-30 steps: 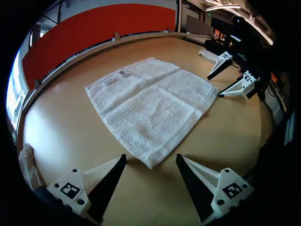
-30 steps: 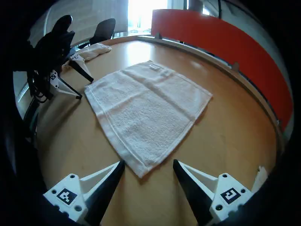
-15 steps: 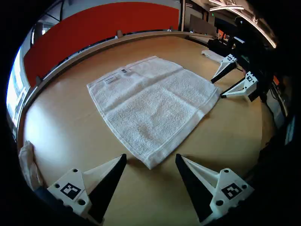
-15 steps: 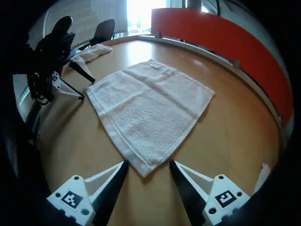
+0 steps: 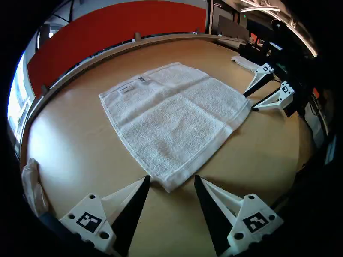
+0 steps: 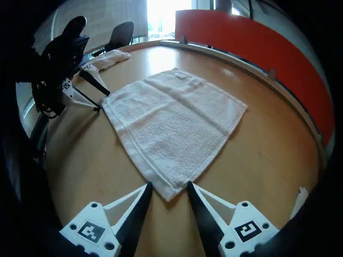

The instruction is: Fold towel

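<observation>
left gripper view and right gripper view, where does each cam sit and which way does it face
Left gripper view: rides on the left gripper, low over the table, facing one corner of the white towel; its own two fingers show, with the right gripper farther off.
Right gripper view: rides on the right gripper, facing another corner; its own fingers show, with the left gripper beyond.
Shared: white towel, table, orange panel, both grippers.

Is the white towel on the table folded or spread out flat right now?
Spread flat. The towel lies open on the table, all four corners showing, no edge turned over.
</observation>
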`<action>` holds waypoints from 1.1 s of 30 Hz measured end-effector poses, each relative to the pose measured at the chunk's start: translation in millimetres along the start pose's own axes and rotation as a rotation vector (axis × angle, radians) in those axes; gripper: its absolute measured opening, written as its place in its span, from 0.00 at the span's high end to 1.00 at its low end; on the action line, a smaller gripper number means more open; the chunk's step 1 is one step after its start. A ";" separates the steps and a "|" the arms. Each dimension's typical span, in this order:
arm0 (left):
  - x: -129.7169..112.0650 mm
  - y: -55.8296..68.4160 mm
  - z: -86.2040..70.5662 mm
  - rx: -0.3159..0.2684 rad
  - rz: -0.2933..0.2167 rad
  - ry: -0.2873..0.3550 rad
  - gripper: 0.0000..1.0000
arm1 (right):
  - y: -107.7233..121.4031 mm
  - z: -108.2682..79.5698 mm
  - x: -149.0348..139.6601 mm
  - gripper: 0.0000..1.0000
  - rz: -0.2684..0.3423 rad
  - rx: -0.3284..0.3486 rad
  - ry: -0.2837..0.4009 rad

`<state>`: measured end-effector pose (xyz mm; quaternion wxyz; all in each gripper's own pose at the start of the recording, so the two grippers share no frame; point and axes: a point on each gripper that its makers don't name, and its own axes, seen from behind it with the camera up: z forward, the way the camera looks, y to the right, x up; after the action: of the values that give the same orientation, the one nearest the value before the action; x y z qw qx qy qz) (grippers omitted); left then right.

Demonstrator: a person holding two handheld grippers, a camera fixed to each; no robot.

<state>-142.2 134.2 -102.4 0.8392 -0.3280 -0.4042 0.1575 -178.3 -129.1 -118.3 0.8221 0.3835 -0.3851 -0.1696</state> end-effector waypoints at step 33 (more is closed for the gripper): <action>2.4 3.1 -3.3 0.009 -0.058 -0.013 0.85 | 1.4 -2.8 2.9 0.83 0.024 -0.001 -0.009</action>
<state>-138.1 136.4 -104.6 0.8424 -0.3111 -0.4181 0.1369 -174.2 -128.4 -116.9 0.8226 0.3777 -0.3930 -0.1617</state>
